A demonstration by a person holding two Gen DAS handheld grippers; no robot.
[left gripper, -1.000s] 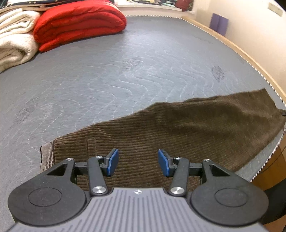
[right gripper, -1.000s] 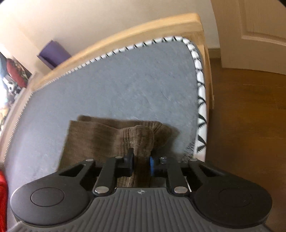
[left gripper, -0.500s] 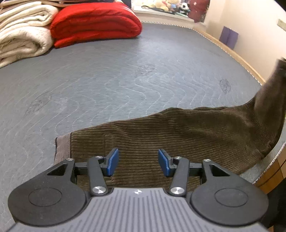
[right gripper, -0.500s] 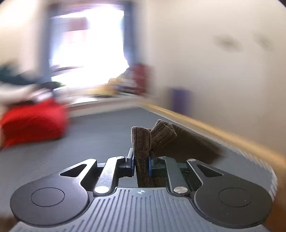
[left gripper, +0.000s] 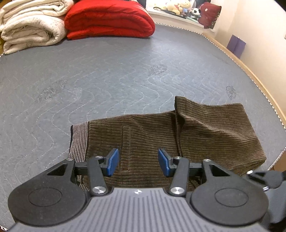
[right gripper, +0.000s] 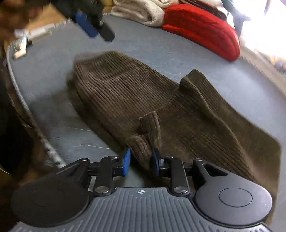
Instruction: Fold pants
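Brown corduroy pants (left gripper: 152, 135) lie on the grey mattress (left gripper: 107, 80) near its front edge, striped waistband (left gripper: 79, 139) at the left. The leg end (left gripper: 214, 128) is folded back over the right half. My left gripper (left gripper: 138, 161) hovers open over the seat area with nothing between its blue pads. In the right wrist view the pants (right gripper: 125, 92) stretch away, and a bunched hem (right gripper: 143, 141) sits between the pads of my right gripper (right gripper: 141, 161). Its jaws are opening and the cloth lies loose between them.
A red folded blanket (left gripper: 109, 19) and a cream one (left gripper: 30, 26) are stacked at the mattress's far end. A wooden bed frame (left gripper: 250, 71) runs along the right, with a purple object (left gripper: 236, 45) by the wall. Plush toys (left gripper: 178, 9) sit on the sill.
My right gripper swung the leg end up from the mattress's right edge and over onto the pants, then loosened its jaws. The left gripper shifted a little along the pants and stayed open.
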